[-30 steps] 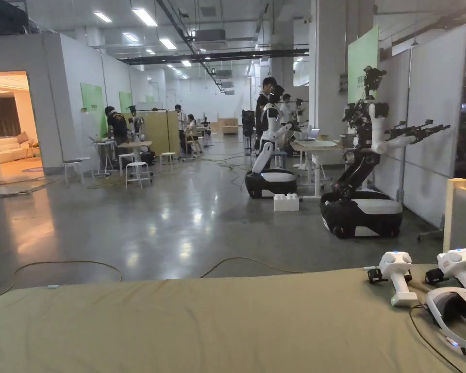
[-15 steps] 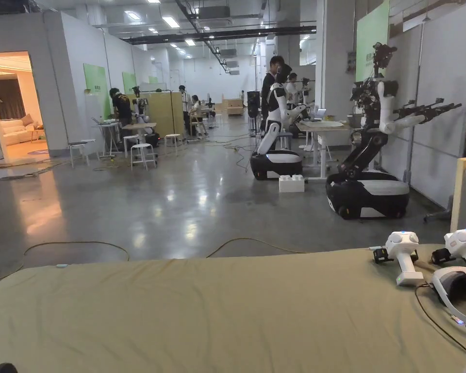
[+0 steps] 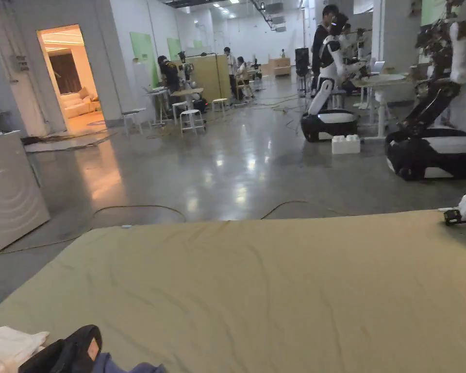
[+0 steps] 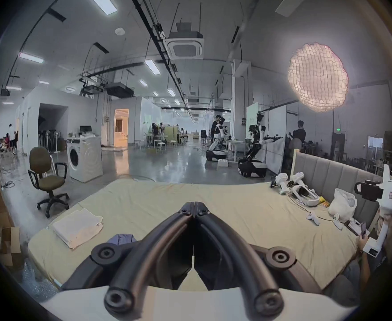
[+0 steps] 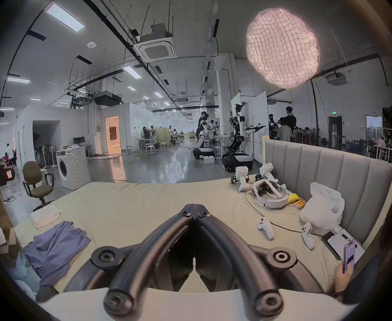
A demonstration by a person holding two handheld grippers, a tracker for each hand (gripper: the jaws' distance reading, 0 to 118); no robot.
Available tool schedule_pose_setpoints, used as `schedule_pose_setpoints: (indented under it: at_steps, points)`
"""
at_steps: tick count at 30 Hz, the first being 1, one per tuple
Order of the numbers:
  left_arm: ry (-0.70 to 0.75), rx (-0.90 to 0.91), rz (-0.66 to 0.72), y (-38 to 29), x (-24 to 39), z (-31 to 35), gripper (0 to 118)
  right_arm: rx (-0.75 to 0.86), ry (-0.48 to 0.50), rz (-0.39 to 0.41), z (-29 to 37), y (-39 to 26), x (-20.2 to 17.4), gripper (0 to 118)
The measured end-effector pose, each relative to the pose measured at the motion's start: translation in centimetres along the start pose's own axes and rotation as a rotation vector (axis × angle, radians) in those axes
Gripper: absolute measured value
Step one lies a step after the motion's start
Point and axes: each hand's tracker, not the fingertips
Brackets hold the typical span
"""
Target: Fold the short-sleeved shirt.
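Our left gripper [image 4: 193, 206] and right gripper [image 5: 193, 208] both hover above the bed [image 5: 144, 201] with jaws closed on nothing. The blue shirt [image 5: 56, 245] lies crumpled at the bed's left edge beside folded white towels [image 5: 44, 215]; we see 1 broad bare stretch of sheet mid-bed, and no writing is readable

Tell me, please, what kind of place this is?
Probably a robotics lab or test hall with a mock home area. Wheeled humanoid robots stand on a wide concrete floor, while a bed with a purple shirt and a washing machine imitate a home.
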Motion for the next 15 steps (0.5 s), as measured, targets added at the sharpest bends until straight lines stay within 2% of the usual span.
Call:
schedule_pose_setpoints:
  at_steps: [1,2,4,5,6,7,8,9,12,15]
  points:
    - [0.024,-0.029,-0.013,-0.2,-0.8,-0.4,8,-0.010,0.004,-0.001,0.0,-0.2,0.0,0]
    - [0.068,-0.052,-0.034,-0.8,-1.4,-1.1,23,-0.025,0.011,-0.004,-0.1,-0.3,-0.4,0]
    - [0.070,-0.141,-0.037,-1.8,-3.2,-2.5,62,-0.062,0.024,-0.019,-0.2,-1.0,-0.4,0]
    - [0.065,-0.200,-0.031,-2.2,-4.1,-3.3,73,-0.077,0.028,-0.028,-0.4,-1.3,-0.4,0]
    - [0.065,-0.242,-0.007,-3.2,-5.2,-4.5,78,-0.102,0.034,-0.037,-0.8,-1.7,-0.3,0]
    - [0.062,-0.275,0.008,-4.5,-6.3,-5.7,78,-0.122,0.038,-0.042,-1.1,-2.2,-0.3,0]
    - [0.081,-0.286,0.009,-5.8,-7.0,-6.8,91,-0.140,0.040,-0.046,-1.3,-2.6,-0.4,0]
    - [0.119,-0.318,0.014,-7.2,-8.1,-8.5,96,-0.171,0.045,-0.050,-1.6,-2.9,-0.4,0]
    - [0.149,-0.472,0.048,-11.8,-11.0,-13.4,98,-0.227,0.045,-0.066,-2.6,-4.0,-0.5,0]
    - [0.190,-0.647,0.099,-16.5,-13.6,-18.5,98,-0.289,0.031,-0.049,-3.6,-4.8,-0.6,0]
